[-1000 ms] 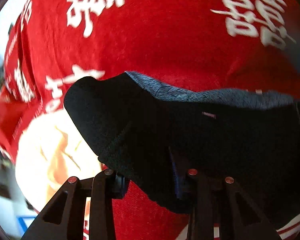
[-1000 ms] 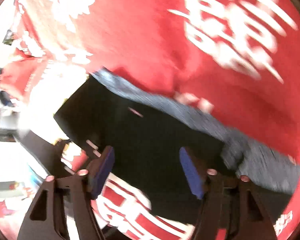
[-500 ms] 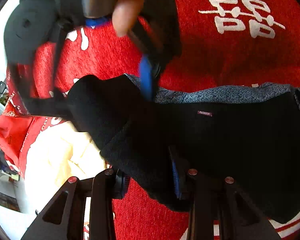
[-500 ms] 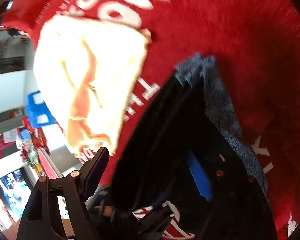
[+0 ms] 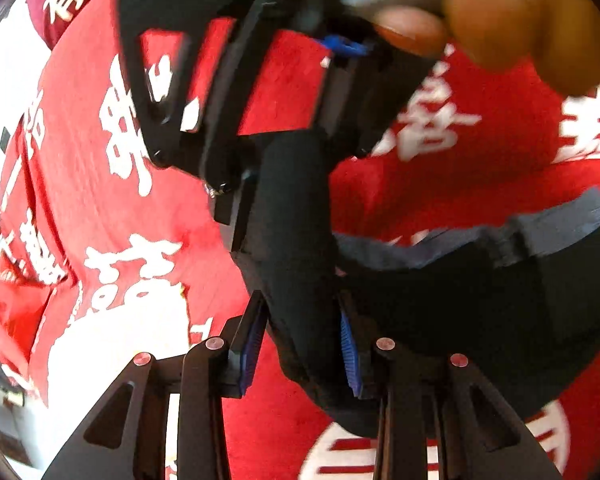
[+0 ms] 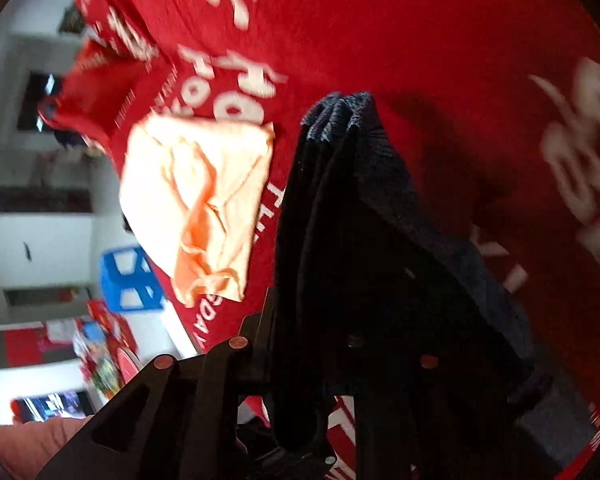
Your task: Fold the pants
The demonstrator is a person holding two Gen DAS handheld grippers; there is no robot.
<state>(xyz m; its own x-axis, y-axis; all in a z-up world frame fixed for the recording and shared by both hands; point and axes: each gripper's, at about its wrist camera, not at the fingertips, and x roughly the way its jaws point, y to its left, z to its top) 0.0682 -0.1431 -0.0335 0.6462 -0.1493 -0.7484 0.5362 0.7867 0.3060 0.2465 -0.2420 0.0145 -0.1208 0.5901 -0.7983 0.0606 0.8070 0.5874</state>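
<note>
The black pants (image 5: 480, 300), with a grey inner waistband, lie bunched on the red cloth (image 5: 100, 184). My left gripper (image 5: 300, 344) has its blue pads on either side of a thick fold of the pants and is shut on it. My right gripper (image 5: 288, 168) comes in from above in the left wrist view, closed on the same fold higher up. In the right wrist view the pants (image 6: 340, 240) hang lifted between the right gripper's fingers (image 6: 308, 360), whose pads are hidden by the fabric.
A crumpled pale orange garment (image 6: 200, 204) lies on the red cloth (image 6: 420, 40) with white characters, left of the pants. A blue crate (image 6: 130, 280) and shelves stand beyond the table's edge.
The right gripper swung over from beside the pants and closed on the raised fold above my left gripper. The fold has been lifted off the cloth. The left gripper keeps its hold.
</note>
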